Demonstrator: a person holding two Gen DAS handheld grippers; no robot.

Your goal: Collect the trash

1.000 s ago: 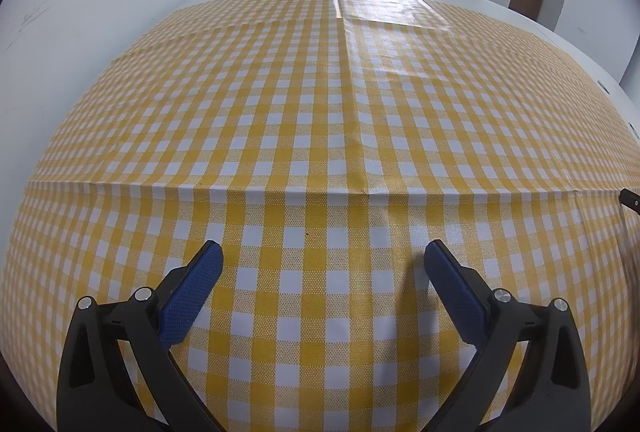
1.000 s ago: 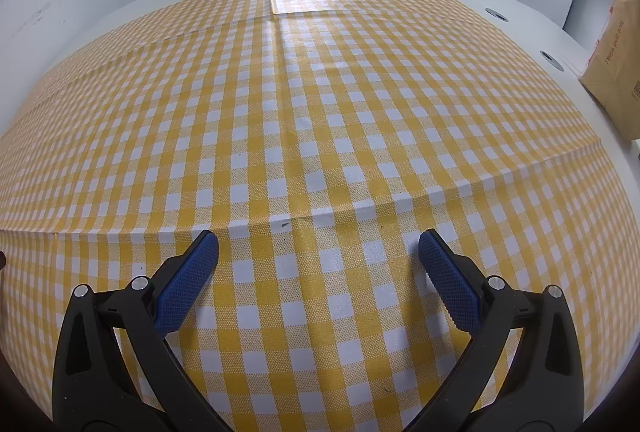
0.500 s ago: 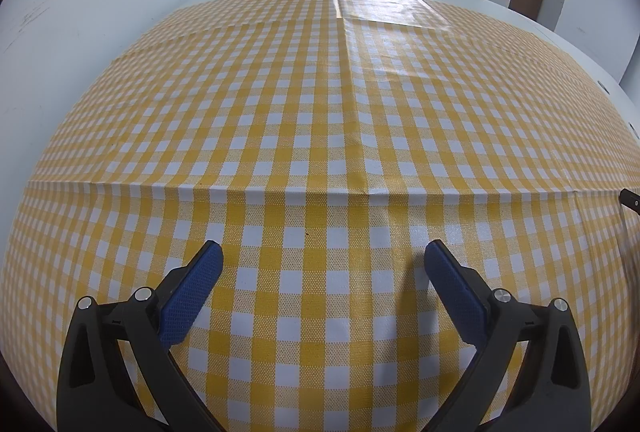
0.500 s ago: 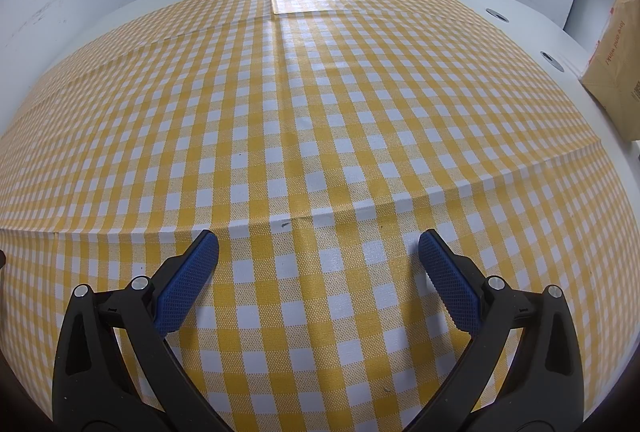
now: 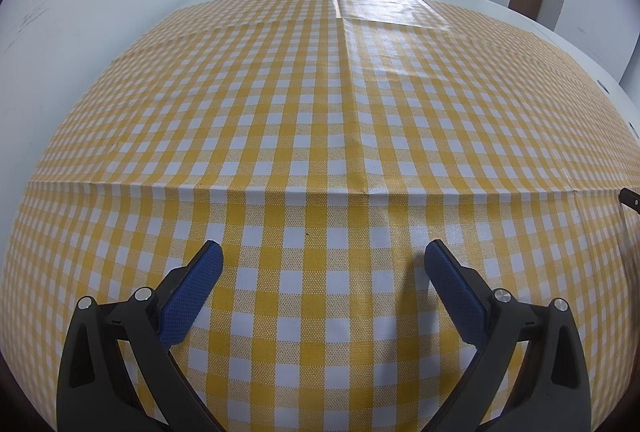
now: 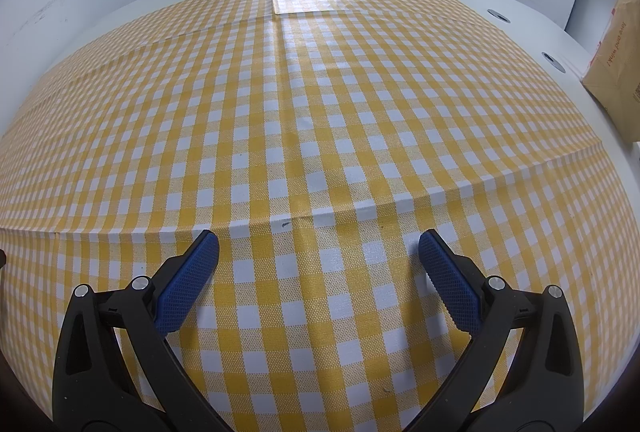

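Hovering over yellow checked tablecloth (image 5: 320, 112), left gripper (image 5: 322, 260) and right gripper (image 6: 319, 246) fingers wide, empty.

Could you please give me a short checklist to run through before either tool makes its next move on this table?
1. Left tool open, nothing between its pads: ok.
2. Right tool open, nothing held: ok.
3. Trash to pick up in view: not ok, only bare checked tablecloth shows.
4. Brown paper bag present at the table's right edge: ok.
5. Bag opening reachable: cannot tell.
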